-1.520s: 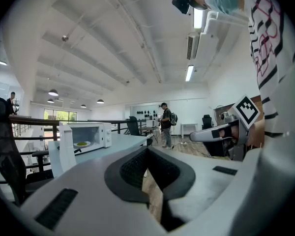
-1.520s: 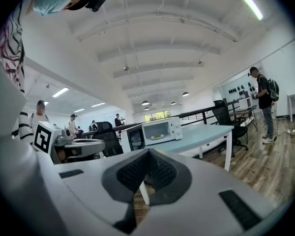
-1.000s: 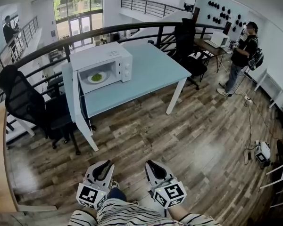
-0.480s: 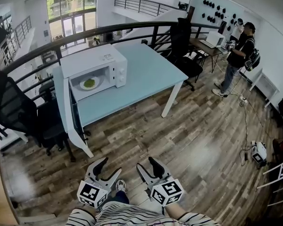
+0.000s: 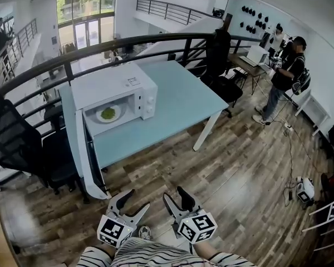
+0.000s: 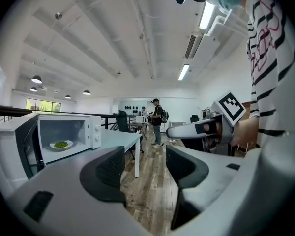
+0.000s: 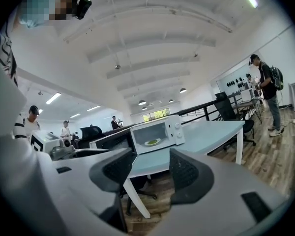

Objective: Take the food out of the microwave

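A white microwave stands on the left end of a light blue table. Its door hangs wide open toward me. Inside lies a white plate of green food, also seen in the left gripper view and the right gripper view. My left gripper and right gripper hover side by side over the wooden floor, well short of the table. Both are open with nothing between the jaws, as both gripper views, left gripper and right gripper, confirm.
Black office chairs stand left of the table, beside the open door. A curved black railing runs behind the table. A person stands far right near a desk. A small device with a cable lies on the floor at right.
Both grippers have gone from shut to open. I have moved toward the table, so the microwave and its door sit nearer and larger.
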A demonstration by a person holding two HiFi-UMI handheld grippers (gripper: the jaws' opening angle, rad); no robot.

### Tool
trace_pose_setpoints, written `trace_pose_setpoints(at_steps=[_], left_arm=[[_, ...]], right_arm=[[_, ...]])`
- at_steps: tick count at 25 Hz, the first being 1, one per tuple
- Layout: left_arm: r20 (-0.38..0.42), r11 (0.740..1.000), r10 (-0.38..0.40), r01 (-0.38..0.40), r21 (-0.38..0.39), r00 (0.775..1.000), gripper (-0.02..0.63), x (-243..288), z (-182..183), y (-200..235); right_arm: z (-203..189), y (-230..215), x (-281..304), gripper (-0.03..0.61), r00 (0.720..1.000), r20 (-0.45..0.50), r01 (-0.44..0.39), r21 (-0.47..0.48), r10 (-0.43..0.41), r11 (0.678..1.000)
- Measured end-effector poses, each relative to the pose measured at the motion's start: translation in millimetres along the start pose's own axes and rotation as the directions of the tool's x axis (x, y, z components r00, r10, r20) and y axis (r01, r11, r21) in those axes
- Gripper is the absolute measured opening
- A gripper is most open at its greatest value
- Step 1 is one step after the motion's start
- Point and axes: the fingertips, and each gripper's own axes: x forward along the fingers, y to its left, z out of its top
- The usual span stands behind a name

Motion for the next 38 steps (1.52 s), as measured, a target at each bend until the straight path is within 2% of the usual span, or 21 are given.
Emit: trace_pose_setpoints(at_steps=[5,11,15,19,22,27,36,38], left_arm=[[0.009,1.0,-0.002,0.002,0.03,1.0,0.242,13.4,4.7,26.4],[0.014,0.998,0.064,-0.063,-0.011,0.998,0.242,29.5,4.1,51.3],[0.014,0.99,0.139,-0.139,-0.038,0.99,0.242,45.7,3.6,71.1],[-0.002,0.965,0.251,-0.25,-0.073,0.968,0.244,60.0,4.9,91.7],[0.0,0.931,0.348,-0.345,-0.114,0.938,0.243,69.4,8.7,113.0],[-0.014,0.853,0.5,-0.495,-0.164,0.866,0.242,80.3,7.7,142.0],[-0.031,0.702,0.69,-0.679,-0.216,0.723,0.242,95.5,1.7,160.7],[-0.037,0.674,0.714,-0.701,-0.233,0.699,0.242,101.8,-1.9,159.6]], right_arm=[[4.6,-6.9,34.8,0.23,1.0,-0.002,0.013,0.0,-0.013,1.0],[8.4,-20.3,69.8,0.23,0.999,-0.025,-0.027,0.004,0.027,1.0],[13.5,-36.2,98.1,0.23,0.996,-0.041,-0.084,0.011,0.084,0.996],[19.6,-50.9,124.0,0.23,0.983,-0.082,-0.166,0.007,0.166,0.986],[27.1,-62.9,145.2,0.23,0.967,-0.109,-0.23,0.003,0.229,0.973],[37.5,-84.7,177.2,0.23,0.939,-0.144,-0.317,-0.014,0.312,0.948],[40.8,-126.6,219.8,0.23,0.885,-0.203,-0.429,0.0,0.42,0.903],[40.6,-136.3,225.7,0.23,0.873,-0.215,-0.449,-0.004,0.437,0.894]])
